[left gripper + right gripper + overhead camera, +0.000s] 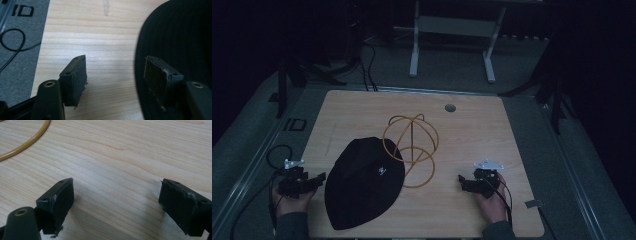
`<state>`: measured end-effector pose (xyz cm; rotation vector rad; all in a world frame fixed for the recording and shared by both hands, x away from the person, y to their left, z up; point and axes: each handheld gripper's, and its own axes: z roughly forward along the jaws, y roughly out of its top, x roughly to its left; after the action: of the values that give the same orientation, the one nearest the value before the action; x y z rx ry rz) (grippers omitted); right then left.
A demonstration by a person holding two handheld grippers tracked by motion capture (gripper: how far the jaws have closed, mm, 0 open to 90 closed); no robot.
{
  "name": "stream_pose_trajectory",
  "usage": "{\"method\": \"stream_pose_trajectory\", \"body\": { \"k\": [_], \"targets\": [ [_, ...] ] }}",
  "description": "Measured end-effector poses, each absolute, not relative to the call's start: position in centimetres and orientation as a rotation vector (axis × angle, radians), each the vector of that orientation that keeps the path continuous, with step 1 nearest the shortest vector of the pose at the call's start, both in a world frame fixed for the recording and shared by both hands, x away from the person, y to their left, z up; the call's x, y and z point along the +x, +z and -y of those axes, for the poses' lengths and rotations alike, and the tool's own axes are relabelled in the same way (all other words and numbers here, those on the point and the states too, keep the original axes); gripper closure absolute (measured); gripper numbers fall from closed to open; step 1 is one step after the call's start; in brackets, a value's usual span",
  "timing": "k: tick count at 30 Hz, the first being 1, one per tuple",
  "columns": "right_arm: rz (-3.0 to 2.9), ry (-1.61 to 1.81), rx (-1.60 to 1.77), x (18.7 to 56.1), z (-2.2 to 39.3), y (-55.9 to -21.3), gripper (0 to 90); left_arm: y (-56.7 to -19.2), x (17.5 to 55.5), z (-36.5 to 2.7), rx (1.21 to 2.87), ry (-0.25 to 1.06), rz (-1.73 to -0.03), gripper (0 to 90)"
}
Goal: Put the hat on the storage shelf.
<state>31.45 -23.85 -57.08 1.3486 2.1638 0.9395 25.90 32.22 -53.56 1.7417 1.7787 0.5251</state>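
Note:
A black cap [362,181] with a small white logo lies flat on the wooden table [472,130], left of centre. Behind and right of it stands a yellow wire hat stand [411,145] made of hoops on a round base ring. My left gripper [319,179] rests at the table's left edge, open, with its jaws just beside the cap's rim; one jaw sits over the cap [180,37] in the left gripper view [115,75]. My right gripper [460,181] is open above bare wood, right of the stand's base ring [22,146], nothing between its jaws [116,202].
A round cable hole [450,107] is near the table's far edge. Black cables [274,155] trail on the grey floor to the left. A white frame on legs [452,40] stands beyond the table. The surroundings are dark.

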Motion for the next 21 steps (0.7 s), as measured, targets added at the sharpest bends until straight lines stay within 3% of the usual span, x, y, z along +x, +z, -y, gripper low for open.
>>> {"method": "stream_pose_trajectory", "body": {
  "k": [21],
  "targets": [
    [-2.164, 0.94, 1.349, 31.4, 23.9, -57.1, 12.6, -49.3, 24.6, -31.0, 1.847, 0.431, -1.63, 40.3]
  ]
}}
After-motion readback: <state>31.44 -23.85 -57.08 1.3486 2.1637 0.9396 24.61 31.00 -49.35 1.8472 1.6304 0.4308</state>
